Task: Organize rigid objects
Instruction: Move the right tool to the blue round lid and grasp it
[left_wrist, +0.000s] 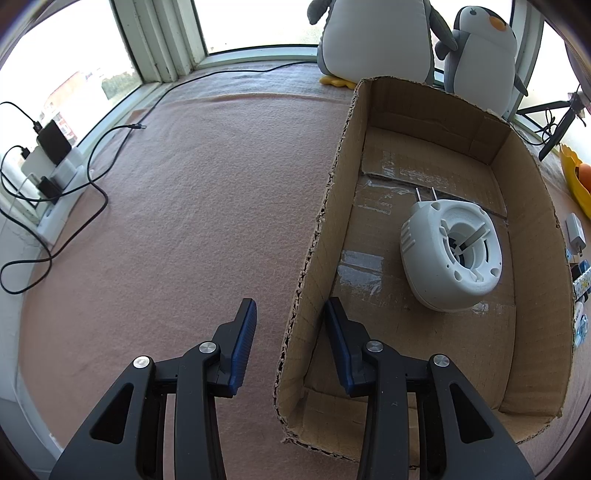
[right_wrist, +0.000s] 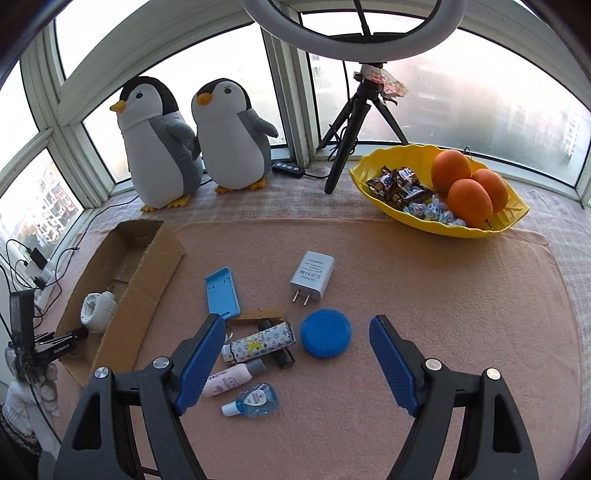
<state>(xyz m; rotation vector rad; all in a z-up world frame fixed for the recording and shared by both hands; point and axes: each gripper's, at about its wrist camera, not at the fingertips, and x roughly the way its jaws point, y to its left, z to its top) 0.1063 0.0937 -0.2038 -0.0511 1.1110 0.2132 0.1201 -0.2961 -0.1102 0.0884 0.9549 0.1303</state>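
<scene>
Sorting step in progress: one item, a white plug-in device (left_wrist: 450, 251), is already lodged on the floor of the cardboard box (left_wrist: 332, 177), prongs pointing to the far wall. The remaining rigid items are left on the pink cloth (right_wrist: 443, 295), just to the right of the box in the right wrist view: a white charger (right_wrist: 312, 277), a blue case (right_wrist: 221, 293), a wooden clothespin (right_wrist: 258, 315), a patterned tube (right_wrist: 258, 341), a pink bottle (right_wrist: 232, 380), a small blue bottle (right_wrist: 253, 402) and a blue lid (right_wrist: 325, 338).

The right gripper (right_wrist: 297, 321) is held spread and empty above the cluster, the blue lid lying below the gap. The left gripper (left_wrist: 290, 302) is set astride the left wall of the box; its pads are seen apart, and no pinch on the cardboard is visible.

Next move, as judged: the right gripper is to be lowered over one item, probably the lid, closed across its rim, and carried to the box. A flat lid calls for a low, level approach.

Markings: certification symbols are printed on the charger, too small to be read with confidence. Print on the pink bottle is not legible.
</scene>
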